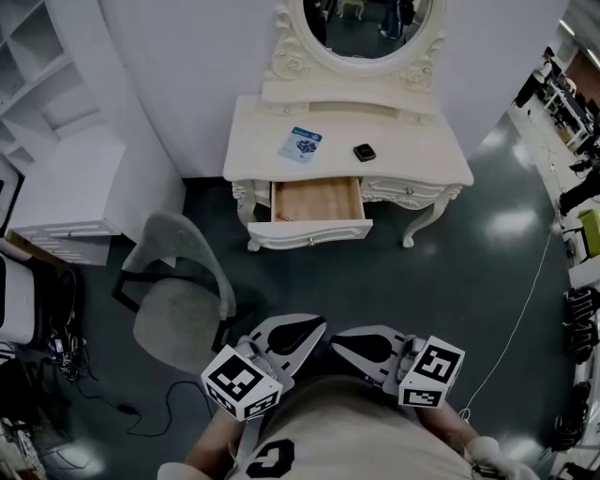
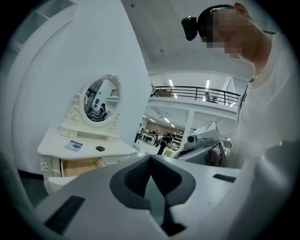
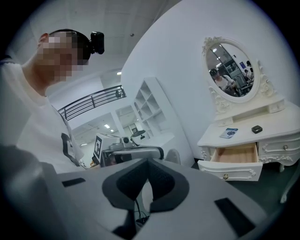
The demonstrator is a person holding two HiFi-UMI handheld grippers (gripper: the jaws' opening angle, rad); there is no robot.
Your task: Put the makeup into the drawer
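A small black makeup compact (image 1: pixel 365 152) and a blue-and-white packet (image 1: pixel 301 144) lie on the top of the white dressing table (image 1: pixel 431 159). The table's middle drawer (image 1: pixel 317 202) is pulled out and shows a bare wooden bottom. Far from the table, close to my body, the left gripper (image 1: pixel 317 330) and right gripper (image 1: pixel 337 341) face each other, both shut with nothing between the jaws. The left gripper view has the compact (image 2: pixel 100 148), packet (image 2: pixel 73 146) and drawer (image 2: pixel 79 167) at its left. In the right gripper view the compact (image 3: pixel 256 129), packet (image 3: pixel 228 133) and drawer (image 3: pixel 234 153) are at the right.
A grey chair (image 1: pixel 178 291) stands on the dark floor between me and the table's left side. A white shelf unit (image 1: pixel 66 187) is at the left, with cables (image 1: pixel 94 394) on the floor below it. An oval mirror (image 1: pixel 366 28) tops the table.
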